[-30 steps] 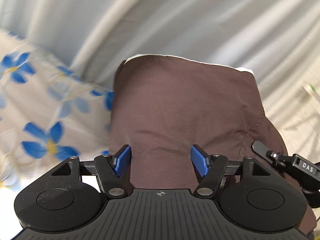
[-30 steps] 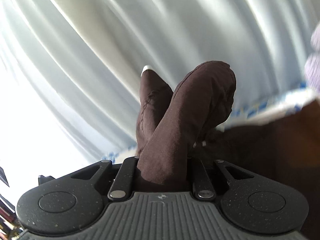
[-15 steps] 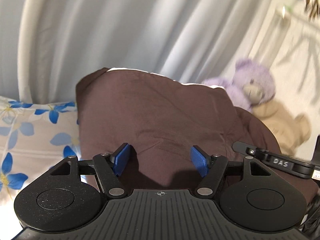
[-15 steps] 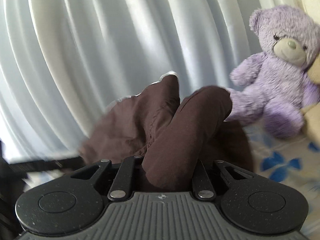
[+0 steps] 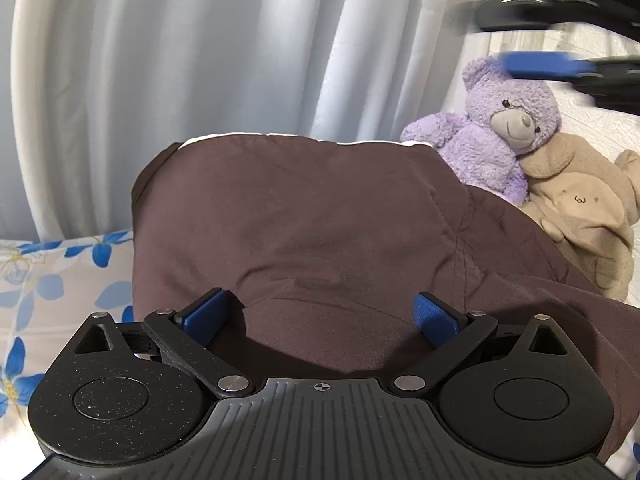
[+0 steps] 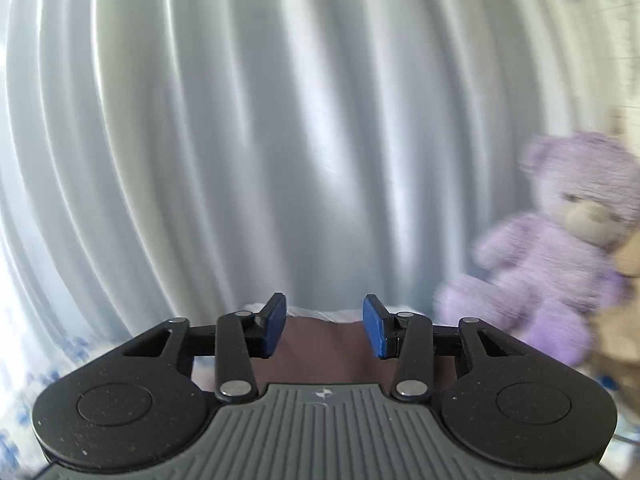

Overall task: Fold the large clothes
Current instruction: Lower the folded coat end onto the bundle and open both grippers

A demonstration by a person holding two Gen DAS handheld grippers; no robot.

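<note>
We see our left gripper (image 5: 320,316) with its blue-padded fingers spread wide, holding nothing; it hovers just over the dark brown cloth garment (image 5: 312,224), which lies in a rounded heap on the white bedsheet printed with blue flowers (image 5: 60,280). The garment fills the middle of the left wrist view, a seam running down its right side and a thin white edge showing along its top. Behind it hangs a pale grey pleated curtain (image 5: 200,52). To the right, a fluffy purple teddy bear (image 5: 496,136) leans against a beige plush toy (image 5: 584,208), both just beside the garment's far edge.

Our right gripper (image 6: 324,326) is parted as well, with nothing between its blue pads; a strip of the brown garment (image 6: 324,352) shows below and beyond them. In the left wrist view this gripper appears as a blurred dark shape (image 5: 560,40) at the upper right, above the bear.
</note>
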